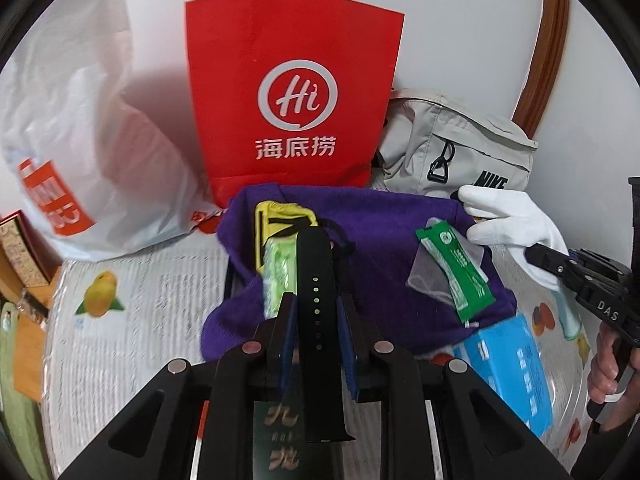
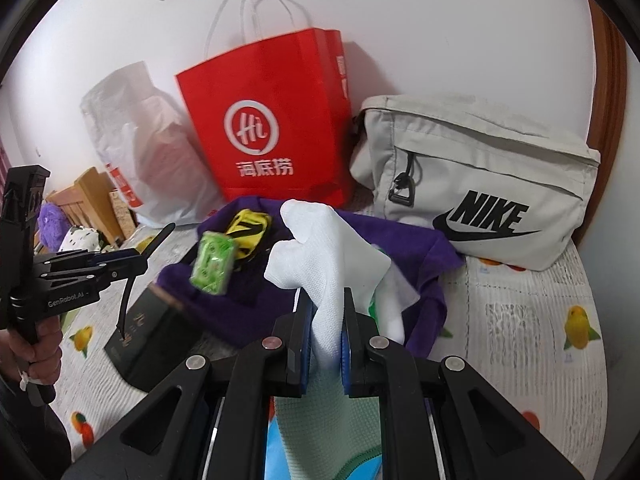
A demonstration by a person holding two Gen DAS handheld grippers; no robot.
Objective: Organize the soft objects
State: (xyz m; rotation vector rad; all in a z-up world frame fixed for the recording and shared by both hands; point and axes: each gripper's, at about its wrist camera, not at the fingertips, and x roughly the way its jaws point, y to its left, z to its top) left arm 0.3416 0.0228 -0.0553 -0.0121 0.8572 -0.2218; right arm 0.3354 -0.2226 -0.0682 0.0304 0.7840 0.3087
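L tool (image 1: 316, 312) clamped on black strap (image 1: 316, 280), R tool (image 2: 326, 320) clamped on white glove (image 2: 328, 252), both over purple cloth (image 1: 380, 248)

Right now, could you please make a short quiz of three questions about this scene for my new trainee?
1. True or false: the left gripper is shut on a black strap.
2. Which item does the right gripper hold? A) green sachet B) white glove C) blue packet
3. Fill in: the yellow pouch lies on the ______ cloth.

Key:
1. True, the strap stands between the closed fingers.
2. B, the glove is pinched between the fingers and hangs over the cloth.
3. Purple; the cloth is spread in front of the red paper bag and the grey Nike bag.
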